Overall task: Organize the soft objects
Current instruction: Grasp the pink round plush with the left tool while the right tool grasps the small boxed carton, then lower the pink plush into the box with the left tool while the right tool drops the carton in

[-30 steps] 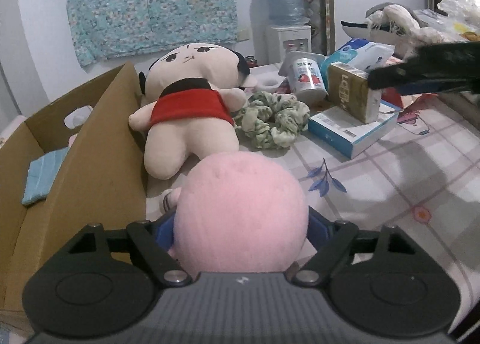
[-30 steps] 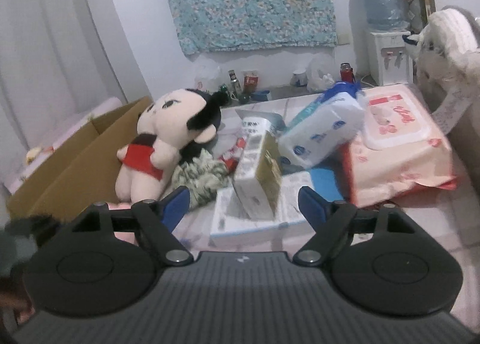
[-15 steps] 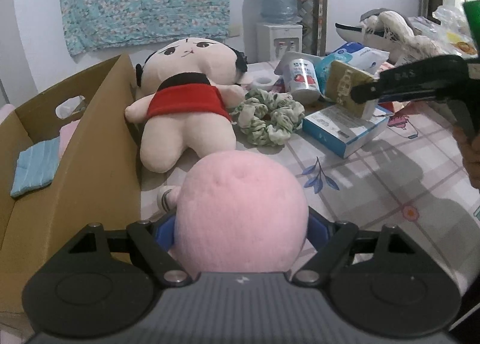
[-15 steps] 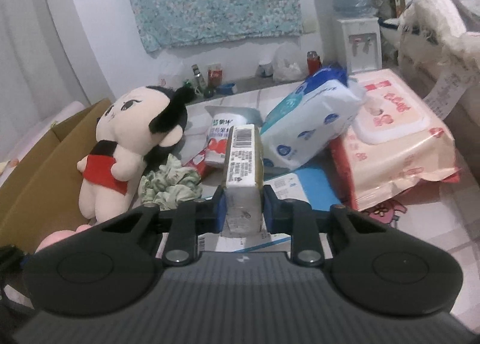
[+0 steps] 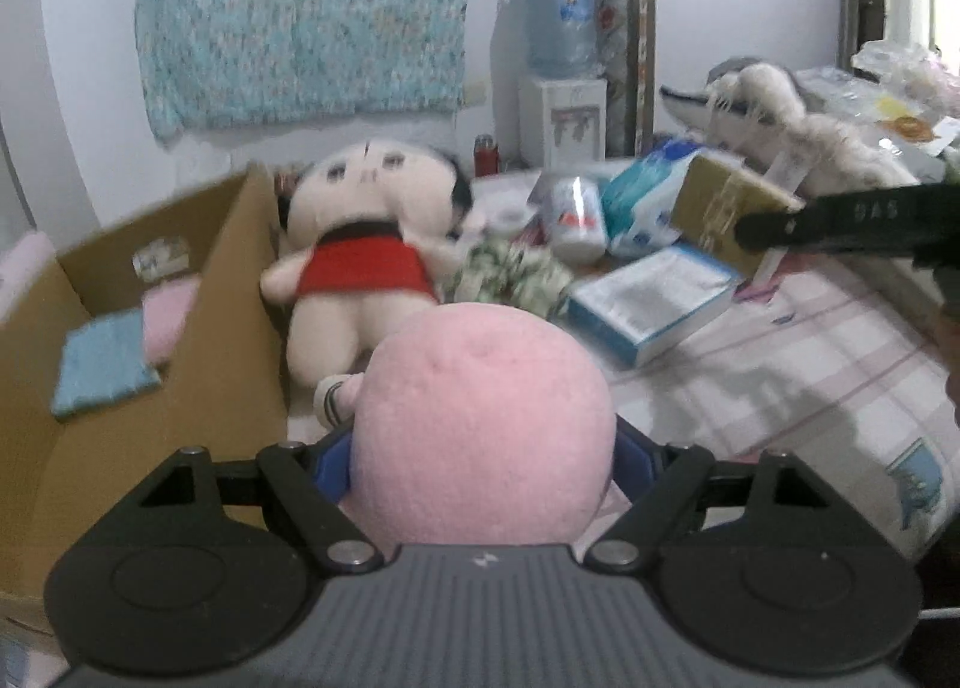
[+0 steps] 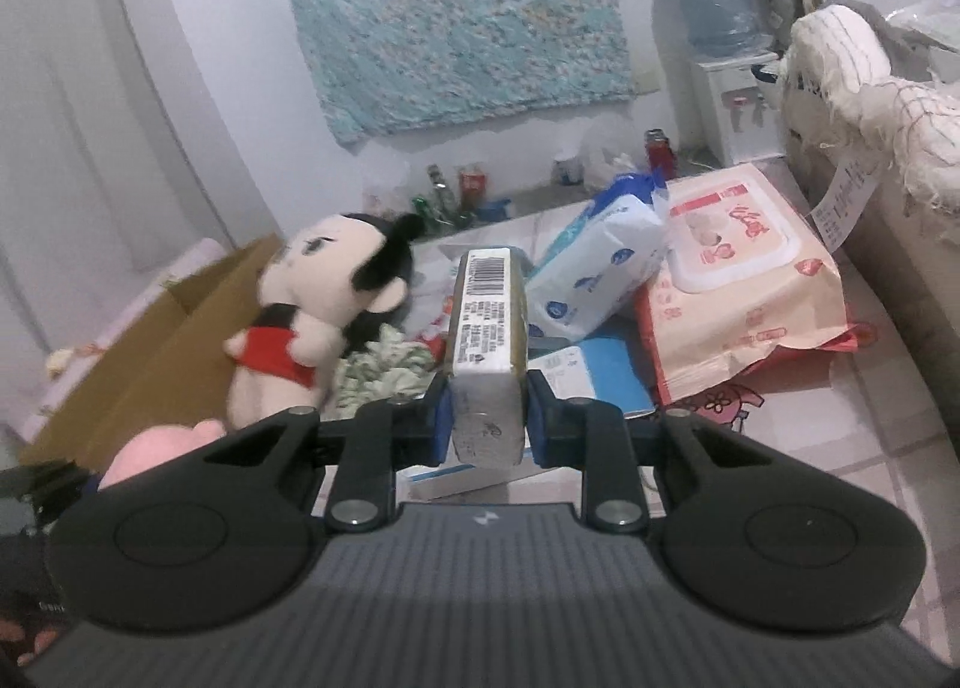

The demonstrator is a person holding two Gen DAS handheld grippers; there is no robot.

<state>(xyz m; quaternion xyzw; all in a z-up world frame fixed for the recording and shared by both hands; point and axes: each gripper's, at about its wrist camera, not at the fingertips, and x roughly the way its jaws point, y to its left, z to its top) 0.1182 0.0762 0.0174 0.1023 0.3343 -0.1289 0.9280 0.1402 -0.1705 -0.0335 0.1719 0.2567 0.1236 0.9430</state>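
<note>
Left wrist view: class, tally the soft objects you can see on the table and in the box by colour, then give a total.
Pink: 2, round pink plush, pink plush in cardboard box
Blue: 1, folded blue cloth
Cream: 1, red-shirted doll
Green: 1, patterned scrunchie
Total: 5

A round pink plush [image 5: 480,424] is sitting just right of the cardboard box [image 5: 234,322]. A cream doll in a red top [image 5: 360,262] is lying against the box's far corner, a green scrunchie [image 5: 516,274] resting beside it.
</note>
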